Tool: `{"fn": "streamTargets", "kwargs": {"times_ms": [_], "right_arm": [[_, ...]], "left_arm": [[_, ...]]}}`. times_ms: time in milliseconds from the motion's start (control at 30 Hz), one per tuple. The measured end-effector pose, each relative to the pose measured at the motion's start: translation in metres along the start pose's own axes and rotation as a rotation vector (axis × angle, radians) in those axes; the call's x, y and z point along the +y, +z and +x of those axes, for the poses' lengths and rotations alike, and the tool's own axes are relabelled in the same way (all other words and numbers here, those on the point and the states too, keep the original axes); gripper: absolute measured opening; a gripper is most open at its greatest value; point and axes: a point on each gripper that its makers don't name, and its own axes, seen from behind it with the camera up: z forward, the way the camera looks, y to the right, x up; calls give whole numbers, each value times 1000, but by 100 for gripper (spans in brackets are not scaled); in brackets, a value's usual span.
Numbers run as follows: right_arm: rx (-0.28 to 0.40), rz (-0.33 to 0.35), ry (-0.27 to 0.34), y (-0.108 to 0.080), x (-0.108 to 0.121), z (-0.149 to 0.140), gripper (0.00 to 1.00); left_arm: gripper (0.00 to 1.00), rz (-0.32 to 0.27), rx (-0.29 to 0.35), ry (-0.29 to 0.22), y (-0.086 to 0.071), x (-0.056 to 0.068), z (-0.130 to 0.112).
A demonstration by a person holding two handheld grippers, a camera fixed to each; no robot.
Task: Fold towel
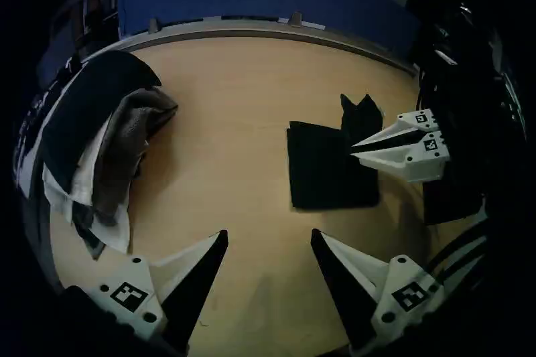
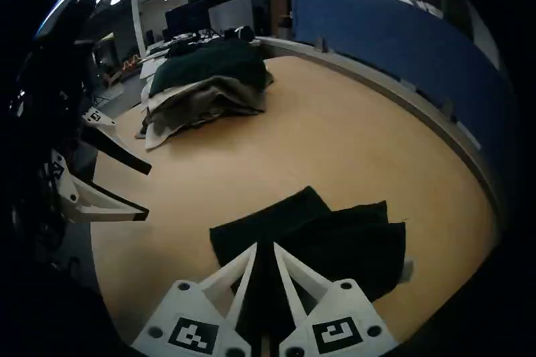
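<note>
The towel (image 1: 328, 169) is black. It lies on the table (image 1: 234, 122), a bit to the right of the middle. It looks like a neat block, so I think it has been folded at least once. One part of it sticks up in two points by my right gripper (image 1: 353, 149). That makes me think a fold is half done. What is left, I guess, is to lay that part down flat and let go.

My right gripper has its fingers almost together, with dark cloth in the thin gap between them. I think it is pinching the towel at its near side. My left gripper (image 1: 268, 236) has its fingers wide apart. It holds nothing and hangs over bare table, well apart from the towel.

The left gripper view looks down from above. It shows the towel's straight sides and the part that sticks up. It also shows my right gripper from the side, with its tips closed.

The right gripper view looks low across the table. There the towel (image 2: 335, 240) shows as two layers, one lying over the other. My left gripper (image 2: 147, 191) is off to the side, fingers apart. A pile (image 2: 208, 82) of other cloths sits at the far end, with a green one on top.
</note>
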Motion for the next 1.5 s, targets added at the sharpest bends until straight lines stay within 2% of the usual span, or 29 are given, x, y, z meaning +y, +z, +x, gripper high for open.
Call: {"fn": "streamTargets", "kwargs": {"times_ms": [267,1100,1500], "right_arm": [[-14,12,-19,7,-7,1,2],[-42,34,-72,11,-14,13,2],[-109,100,-158,31,-39,-7,2]], "left_arm": [[92,-7,0,-5,2,-2,-3],[92,-12,6,-23,1,-8,-2],[92,-10,10,-46,3,-9,-9]]}}
